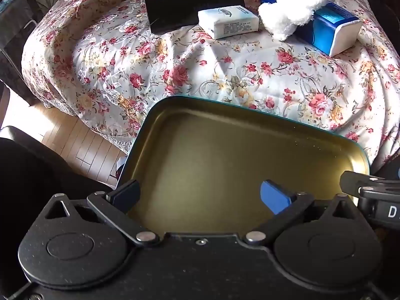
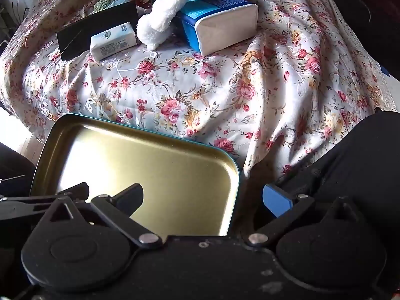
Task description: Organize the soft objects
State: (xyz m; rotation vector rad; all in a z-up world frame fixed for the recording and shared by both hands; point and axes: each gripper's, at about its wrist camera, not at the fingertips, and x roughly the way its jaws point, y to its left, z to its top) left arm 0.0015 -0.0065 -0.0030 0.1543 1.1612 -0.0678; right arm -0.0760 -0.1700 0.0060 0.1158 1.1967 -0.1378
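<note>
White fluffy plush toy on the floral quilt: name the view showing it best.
Left wrist view: the white fluffy plush toy shows its whole curved shape against the blue tissue pack. The right wrist view shows it foreshortened, end-on.

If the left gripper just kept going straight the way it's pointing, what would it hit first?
Probably the open metal tin: its gold inside fills the space just ahead of the open left gripper. Beyond it lie the floral bedspread and the small white tissue pack. Depth is hard to judge.

Left hand-held gripper point(image 1: 201, 195): matte black body, round side housings, silver rivets, one blue pad, one dark. Right hand-held gripper point(image 2: 203, 197): same build, white scuffs on the body.
</note>
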